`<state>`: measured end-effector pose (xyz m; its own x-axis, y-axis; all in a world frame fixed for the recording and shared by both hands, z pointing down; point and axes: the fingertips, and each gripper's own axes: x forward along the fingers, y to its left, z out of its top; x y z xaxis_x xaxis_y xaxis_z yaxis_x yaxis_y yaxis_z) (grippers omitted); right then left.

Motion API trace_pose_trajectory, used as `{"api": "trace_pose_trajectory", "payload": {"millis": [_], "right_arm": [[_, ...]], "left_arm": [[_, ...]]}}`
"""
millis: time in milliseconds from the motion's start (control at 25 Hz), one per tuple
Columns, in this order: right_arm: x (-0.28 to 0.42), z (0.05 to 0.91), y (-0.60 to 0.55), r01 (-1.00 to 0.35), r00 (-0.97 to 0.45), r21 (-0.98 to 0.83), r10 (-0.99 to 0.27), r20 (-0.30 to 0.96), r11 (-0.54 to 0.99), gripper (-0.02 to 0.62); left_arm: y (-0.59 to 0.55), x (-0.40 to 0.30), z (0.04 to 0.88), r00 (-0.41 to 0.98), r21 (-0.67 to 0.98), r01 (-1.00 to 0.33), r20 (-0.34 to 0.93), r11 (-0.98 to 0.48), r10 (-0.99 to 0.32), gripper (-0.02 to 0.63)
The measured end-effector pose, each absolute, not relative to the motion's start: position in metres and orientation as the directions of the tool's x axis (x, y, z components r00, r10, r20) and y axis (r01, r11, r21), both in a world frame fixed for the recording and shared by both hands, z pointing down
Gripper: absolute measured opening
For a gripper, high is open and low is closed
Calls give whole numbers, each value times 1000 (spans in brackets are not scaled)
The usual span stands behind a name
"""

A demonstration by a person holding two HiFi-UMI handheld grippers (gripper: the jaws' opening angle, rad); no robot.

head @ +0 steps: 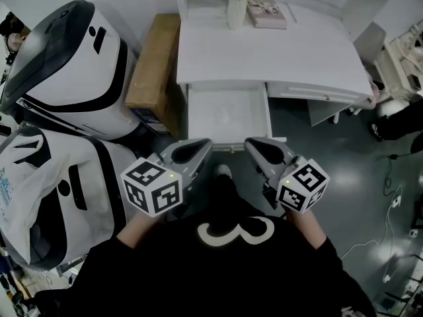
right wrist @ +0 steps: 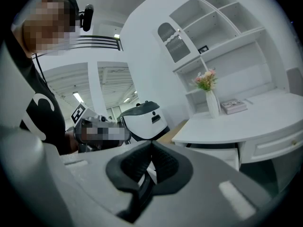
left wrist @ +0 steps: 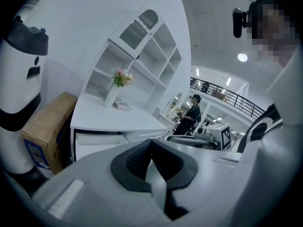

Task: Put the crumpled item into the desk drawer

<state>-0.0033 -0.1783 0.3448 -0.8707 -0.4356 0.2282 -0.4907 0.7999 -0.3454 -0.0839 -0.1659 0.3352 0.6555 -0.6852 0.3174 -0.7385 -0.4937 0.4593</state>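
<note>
The white desk (head: 277,51) stands ahead of me with its left drawer (head: 228,111) pulled out; the inside looks white, and I cannot make out a crumpled item in it. My left gripper (head: 202,145) and right gripper (head: 252,145) hover side by side just in front of the drawer's front edge, both shut with nothing between the jaws. In the left gripper view the dark pads (left wrist: 137,162) meet at the tips of the gripper (left wrist: 151,142), with the open drawer (left wrist: 97,143) beyond. In the right gripper view the gripper (right wrist: 151,144) is likewise shut and empty, with the drawer (right wrist: 222,150) to its right.
A vase of flowers (head: 236,8) and a book (head: 266,12) sit at the desk's back. A cardboard box (head: 153,61) stands left of the desk, with two large white-and-black machines (head: 73,65) beyond it. Cables (head: 390,203) lie on the floor at right. A person (left wrist: 191,112) stands far off.
</note>
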Motion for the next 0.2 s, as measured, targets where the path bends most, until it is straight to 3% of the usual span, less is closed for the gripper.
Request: {"api": "trace_pose_trajectory", "payload": {"millis": [200], "right_arm": [[-1, 353, -182, -498, -866, -369, -434, 246, 785, 2]], "left_arm": [[-169, -84, 341, 654, 464, -740, 326, -487, -683, 11]]}}
